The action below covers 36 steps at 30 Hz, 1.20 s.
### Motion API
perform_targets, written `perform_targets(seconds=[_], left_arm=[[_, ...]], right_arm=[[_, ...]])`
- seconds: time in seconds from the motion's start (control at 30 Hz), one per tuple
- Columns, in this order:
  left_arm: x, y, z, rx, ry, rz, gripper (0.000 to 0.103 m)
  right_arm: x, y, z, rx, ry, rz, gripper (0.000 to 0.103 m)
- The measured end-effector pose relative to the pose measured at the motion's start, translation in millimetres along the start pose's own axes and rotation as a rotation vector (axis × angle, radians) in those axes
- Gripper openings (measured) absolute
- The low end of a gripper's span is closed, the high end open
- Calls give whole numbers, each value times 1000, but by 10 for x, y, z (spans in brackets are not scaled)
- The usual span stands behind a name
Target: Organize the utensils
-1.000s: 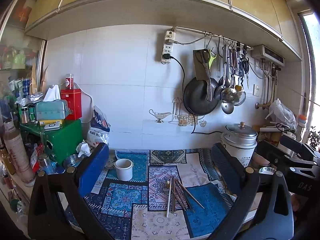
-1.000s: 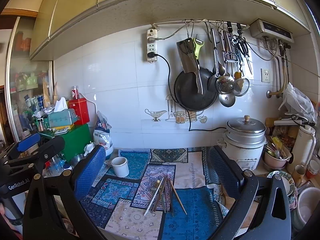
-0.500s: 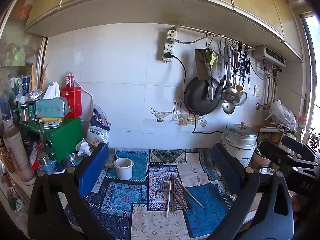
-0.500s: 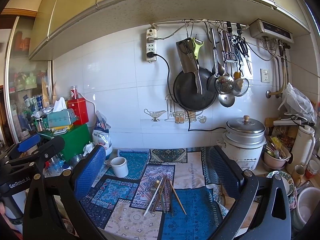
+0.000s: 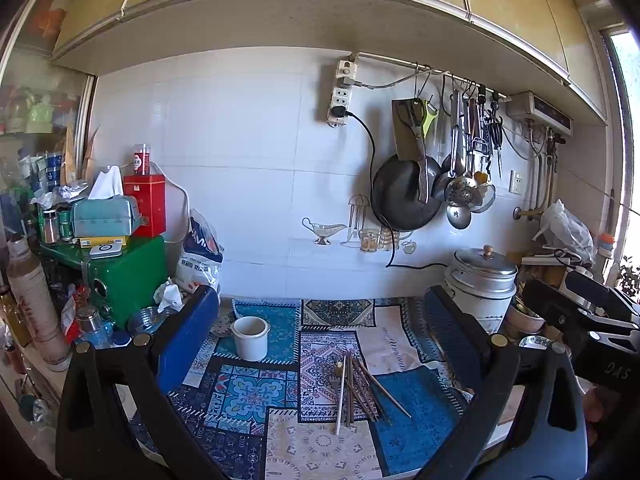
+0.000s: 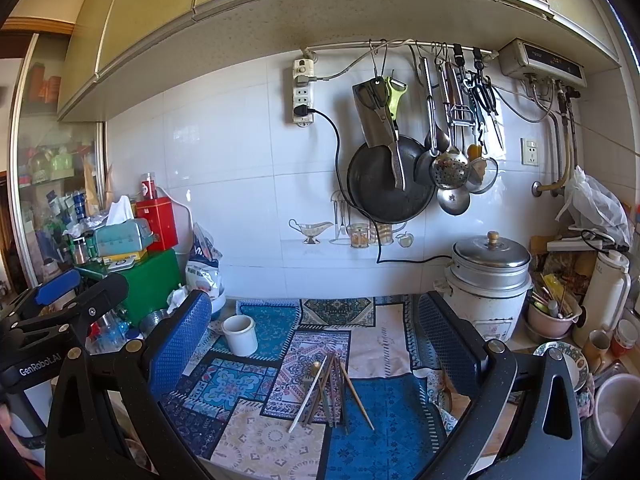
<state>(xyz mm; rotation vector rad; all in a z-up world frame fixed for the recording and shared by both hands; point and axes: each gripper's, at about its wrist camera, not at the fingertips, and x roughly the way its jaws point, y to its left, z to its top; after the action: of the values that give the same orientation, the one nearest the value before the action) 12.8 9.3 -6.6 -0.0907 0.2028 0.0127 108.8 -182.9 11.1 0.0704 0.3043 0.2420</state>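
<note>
A loose pile of chopsticks and utensils (image 5: 357, 390) lies on the patterned blue cloth (image 5: 248, 396) on the counter; it also shows in the right wrist view (image 6: 330, 394). A white cup (image 5: 250, 337) stands upright behind and left of the pile, and shows in the right wrist view (image 6: 239, 334) too. My left gripper (image 5: 320, 336) is open and empty, held above and short of the pile. My right gripper (image 6: 316, 332) is open and empty, also short of the pile.
A rice cooker (image 6: 488, 280) stands at the back right. A green box (image 5: 124, 272) with a tissue box and red tin stands at the left. A pan (image 6: 390, 180) and ladles hang on the wall. Bowls and a flask (image 6: 606, 296) crowd the right edge.
Both views have shifted only slightly; the grippers stay open and the utensils and cup have not moved.
</note>
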Motion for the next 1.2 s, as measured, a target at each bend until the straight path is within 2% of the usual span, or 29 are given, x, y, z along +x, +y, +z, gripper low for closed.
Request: perform_targets(seconds=[0.6, 0.8, 0.97, 1.2], left_arm=[[16, 7, -11, -4, 7, -4, 103], [152, 20, 1, -5, 21, -15, 103], [397, 65, 15, -9, 49, -30, 103], [944, 180, -14, -9, 118, -44, 103]], right_arm=[[6, -8, 12, 2, 6, -10, 103], [92, -20, 33, 3, 22, -23, 103], [270, -30, 40, 4, 48, -44, 103], [684, -47, 31, 9, 102, -74, 103]])
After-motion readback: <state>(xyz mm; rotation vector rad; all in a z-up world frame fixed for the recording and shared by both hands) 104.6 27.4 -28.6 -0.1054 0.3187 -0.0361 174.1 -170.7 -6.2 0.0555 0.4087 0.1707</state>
